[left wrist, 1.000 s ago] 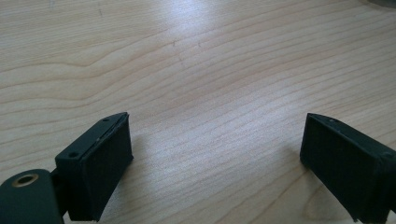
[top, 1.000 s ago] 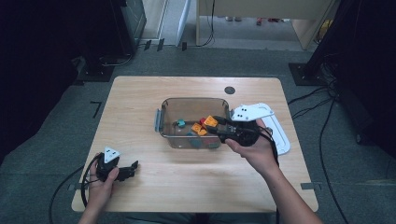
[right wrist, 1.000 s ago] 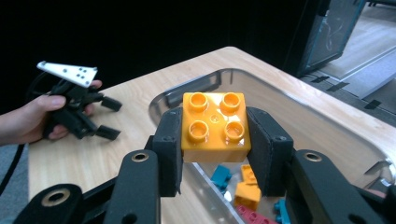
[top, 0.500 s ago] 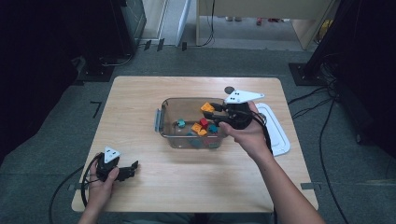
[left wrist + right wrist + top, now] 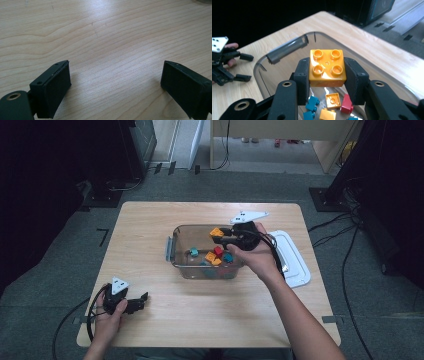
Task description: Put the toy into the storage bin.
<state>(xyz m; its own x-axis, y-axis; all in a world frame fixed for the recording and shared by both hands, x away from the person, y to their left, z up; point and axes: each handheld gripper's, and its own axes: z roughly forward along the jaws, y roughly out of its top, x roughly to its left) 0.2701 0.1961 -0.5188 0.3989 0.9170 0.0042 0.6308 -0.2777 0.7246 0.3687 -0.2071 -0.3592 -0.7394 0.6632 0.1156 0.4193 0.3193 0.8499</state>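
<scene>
We are gripping an orange brick [image 5: 327, 68] in the right gripper [image 5: 327, 75], studs facing up, square-topped, above the clear tub [image 5: 287, 47]; left gripper [image 5: 115, 87] is resting open.

I see an orange brick [image 5: 327, 68] between my black pads [image 5: 302, 75]. Teal, red and orange bricks [image 5: 329, 106] lie in the clear tub [image 5: 287, 48]; the table [image 5: 150, 245] is pale wood.

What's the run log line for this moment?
right gripper: shut on orange brick, above clear bin | left gripper: open, on table
</scene>
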